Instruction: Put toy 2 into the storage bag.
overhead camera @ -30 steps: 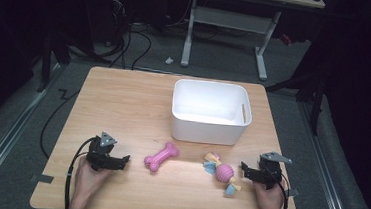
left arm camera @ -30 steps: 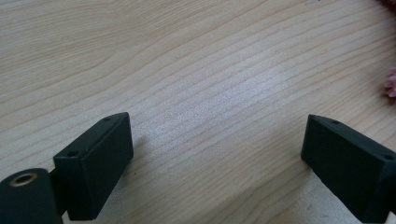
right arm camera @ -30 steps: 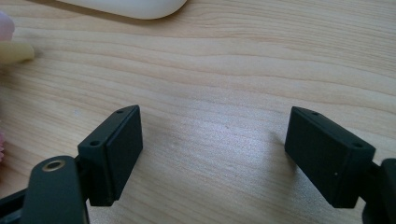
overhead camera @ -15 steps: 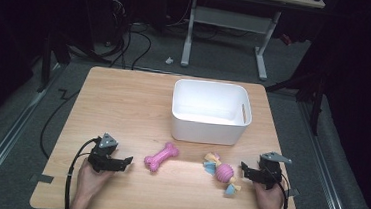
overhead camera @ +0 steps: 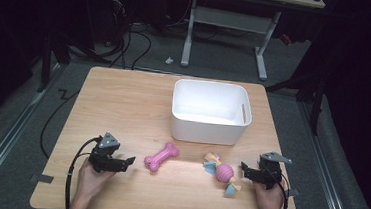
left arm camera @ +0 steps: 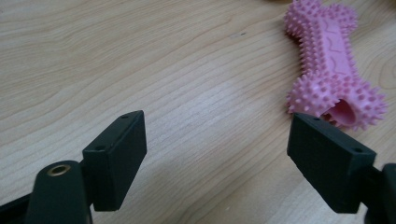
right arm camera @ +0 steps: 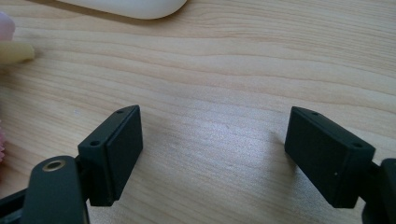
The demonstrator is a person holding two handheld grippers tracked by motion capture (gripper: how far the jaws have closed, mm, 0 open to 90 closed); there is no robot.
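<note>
Left gripper (overhead camera: pixel 130 159), jaws apart and just been closing on nothing, sits near spiky pink rubber bone toy (overhead camera: pixel 161 157) on wooden counter (overhead camera: pixel 123 104); right gripper (overhead camera: pixel 243 167) apart, empty.

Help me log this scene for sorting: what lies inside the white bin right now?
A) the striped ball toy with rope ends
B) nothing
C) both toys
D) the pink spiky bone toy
B: the white bin shows a bare interior, while the pink spiky bone toy and the striped ball toy lie on the wooden table in front of it.

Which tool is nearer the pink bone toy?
Left. The left tool sits just left of the pink bone toy, jaws open, not touching. The right tool is farther off, beyond the striped rope toy.
</note>
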